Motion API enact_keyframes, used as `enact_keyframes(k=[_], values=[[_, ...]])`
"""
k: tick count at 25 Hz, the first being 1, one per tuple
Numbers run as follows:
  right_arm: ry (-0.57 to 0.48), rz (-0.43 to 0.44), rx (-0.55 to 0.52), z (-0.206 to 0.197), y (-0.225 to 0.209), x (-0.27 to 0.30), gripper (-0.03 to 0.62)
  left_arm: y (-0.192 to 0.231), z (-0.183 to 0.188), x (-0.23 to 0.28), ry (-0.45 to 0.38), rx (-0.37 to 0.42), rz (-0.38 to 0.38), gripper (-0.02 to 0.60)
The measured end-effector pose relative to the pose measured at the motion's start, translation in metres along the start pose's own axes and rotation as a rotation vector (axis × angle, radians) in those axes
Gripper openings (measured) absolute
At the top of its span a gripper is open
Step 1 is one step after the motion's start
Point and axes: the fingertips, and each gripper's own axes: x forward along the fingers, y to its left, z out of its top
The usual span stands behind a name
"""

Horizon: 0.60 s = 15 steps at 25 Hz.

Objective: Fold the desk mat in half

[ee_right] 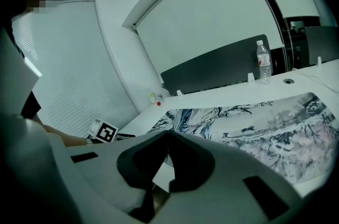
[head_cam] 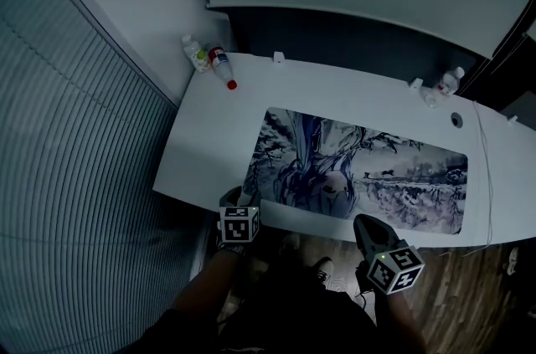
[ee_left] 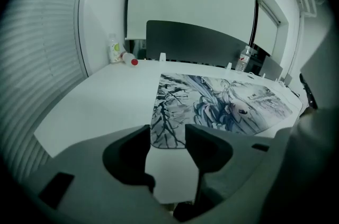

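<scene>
The desk mat (head_cam: 368, 168), printed with a blue-grey drawing, lies flat and unfolded on the white desk (head_cam: 209, 143). My left gripper (head_cam: 239, 196) is at the mat's near left corner. In the left gripper view its jaws (ee_left: 168, 133) stand open, and the mat's corner (ee_left: 168, 135) lies on the desk in the gap between them, with neither pad pressing on it. My right gripper (head_cam: 363, 222) is at the desk's front edge, below the middle of the mat's near side. Its jaws (ee_right: 168, 134) are shut tip to tip with nothing in them, and the mat (ee_right: 254, 122) stretches out beyond them.
Two bottles (head_cam: 198, 53) (head_cam: 222, 66) lie at the desk's back left corner and a clear one (head_cam: 448, 82) stands at the back right. A cable hole (head_cam: 456, 120) and a thin cable (head_cam: 487, 177) are at the right end. A dark partition (head_cam: 352, 34) backs the desk.
</scene>
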Motion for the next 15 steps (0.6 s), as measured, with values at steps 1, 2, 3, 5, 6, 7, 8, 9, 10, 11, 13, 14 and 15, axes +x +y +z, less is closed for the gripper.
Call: enact_keyframes(k=[1, 2, 3, 5, 6, 7, 8, 9, 10, 11, 13, 14, 15], values=[[0.000, -0.005, 0.003, 0.000, 0.000, 0.002, 0.023, 0.002, 0.000, 0.004, 0.007, 0.005, 0.000, 0.200], [0.000, -0.010, 0.006, 0.001, -0.001, 0.004, 0.023, 0.004, 0.000, 0.008, 0.014, 0.011, 0.000, 0.204], [0.000, -0.015, 0.009, 0.002, -0.001, 0.005, 0.023, 0.006, 0.001, 0.011, 0.022, 0.016, 0.001, 0.206], [0.000, -0.025, 0.016, 0.004, -0.002, 0.007, 0.023, 0.008, 0.004, 0.015, 0.035, 0.028, 0.002, 0.206], [0.000, -0.030, 0.019, 0.004, -0.003, 0.008, 0.023, 0.008, 0.005, 0.018, 0.040, 0.034, 0.002, 0.206], [0.000, -0.035, 0.023, 0.004, -0.004, 0.009, 0.023, 0.009, 0.005, 0.022, 0.044, 0.039, 0.001, 0.206], [-0.001, -0.039, 0.027, 0.004, -0.004, 0.010, 0.023, 0.010, 0.005, 0.026, 0.051, 0.044, -0.001, 0.209], [-0.001, -0.043, 0.031, 0.004, -0.005, 0.011, 0.023, 0.010, 0.003, 0.029, 0.063, 0.049, -0.005, 0.210], [-0.003, -0.048, 0.035, 0.004, -0.005, 0.013, 0.023, 0.011, 0.001, 0.032, 0.077, 0.054, -0.011, 0.213], [-0.004, -0.052, 0.038, 0.004, -0.005, 0.014, 0.025, 0.010, -0.001, 0.035, 0.089, 0.058, -0.017, 0.217], [-0.009, -0.059, 0.043, 0.005, -0.006, 0.017, 0.023, 0.010, -0.002, 0.038, 0.098, 0.055, -0.032, 0.221], [-0.010, -0.061, 0.046, 0.006, -0.007, 0.019, 0.023, 0.010, -0.003, 0.038, 0.098, 0.047, -0.037, 0.220], [-0.011, -0.062, 0.049, 0.006, -0.007, 0.020, 0.023, 0.010, -0.003, 0.039, 0.095, 0.043, -0.040, 0.220]])
